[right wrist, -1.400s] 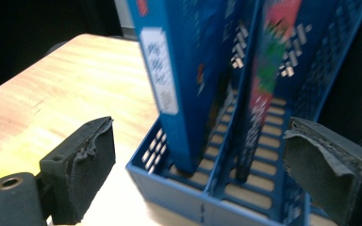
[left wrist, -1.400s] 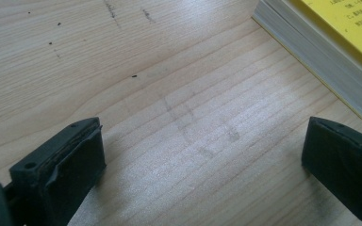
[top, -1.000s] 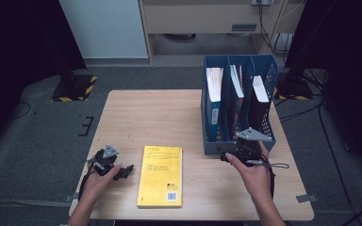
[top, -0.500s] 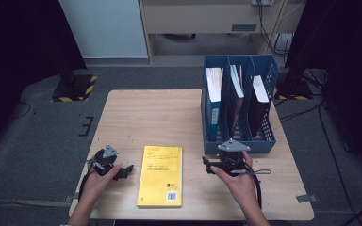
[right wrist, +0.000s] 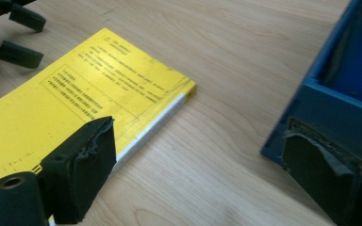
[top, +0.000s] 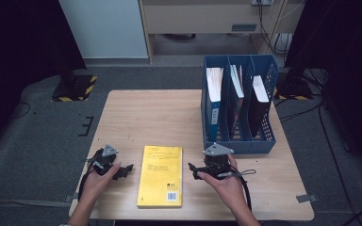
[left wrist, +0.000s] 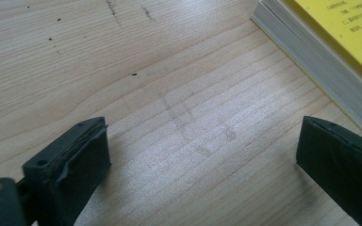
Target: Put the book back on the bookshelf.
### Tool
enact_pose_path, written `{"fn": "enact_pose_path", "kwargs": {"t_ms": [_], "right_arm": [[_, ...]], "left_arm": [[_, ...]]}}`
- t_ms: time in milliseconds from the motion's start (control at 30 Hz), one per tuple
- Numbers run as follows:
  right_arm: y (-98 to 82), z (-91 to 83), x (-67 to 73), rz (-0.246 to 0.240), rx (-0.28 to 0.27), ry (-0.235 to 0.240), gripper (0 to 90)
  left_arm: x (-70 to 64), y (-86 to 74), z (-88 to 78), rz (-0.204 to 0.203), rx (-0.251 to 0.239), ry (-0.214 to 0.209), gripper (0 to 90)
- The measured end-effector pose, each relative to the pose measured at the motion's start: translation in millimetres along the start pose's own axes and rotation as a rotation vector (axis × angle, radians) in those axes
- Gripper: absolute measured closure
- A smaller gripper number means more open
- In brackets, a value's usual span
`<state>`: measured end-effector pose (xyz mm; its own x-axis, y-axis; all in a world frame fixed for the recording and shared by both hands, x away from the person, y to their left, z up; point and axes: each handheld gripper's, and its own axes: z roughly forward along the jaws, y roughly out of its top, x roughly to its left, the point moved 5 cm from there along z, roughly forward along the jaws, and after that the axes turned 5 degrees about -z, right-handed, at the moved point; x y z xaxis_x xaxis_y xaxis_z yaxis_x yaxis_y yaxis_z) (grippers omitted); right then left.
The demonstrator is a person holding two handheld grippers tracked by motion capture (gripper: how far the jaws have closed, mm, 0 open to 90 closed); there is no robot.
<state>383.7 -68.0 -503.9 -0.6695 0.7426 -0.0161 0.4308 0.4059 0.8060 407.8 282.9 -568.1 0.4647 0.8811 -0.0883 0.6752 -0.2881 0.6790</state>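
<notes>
The wooden counter (top: 169, 113) carries a blue file rack (top: 238, 141) at its far right, its three slots holding upright books and folders. A yellow book (top: 160, 175) lies flat near the counter's front edge, cover up, between the two hands. The right gripper (top: 195, 170) sits just right of the book, near the rack's front corner, pointing toward the book; its jaws stand wide apart with nothing between them and have just been closing slightly. The left gripper (top: 125, 170) rests low over the counter just left of the book, jaws likewise spread wide and empty, the book's page edge beside one jaw.
</notes>
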Motion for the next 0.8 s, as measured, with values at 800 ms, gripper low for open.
{"fn": "enact_pose_path", "kwargs": {"t_ms": [800], "right_arm": [[-11.6, 60.3, 56.8, -0.037, 0.145, 0.188, 22.7]], "left_arm": [[-48.6, 14.3, -18.9, 0.066, -0.036, -0.178, 10.7]]}}
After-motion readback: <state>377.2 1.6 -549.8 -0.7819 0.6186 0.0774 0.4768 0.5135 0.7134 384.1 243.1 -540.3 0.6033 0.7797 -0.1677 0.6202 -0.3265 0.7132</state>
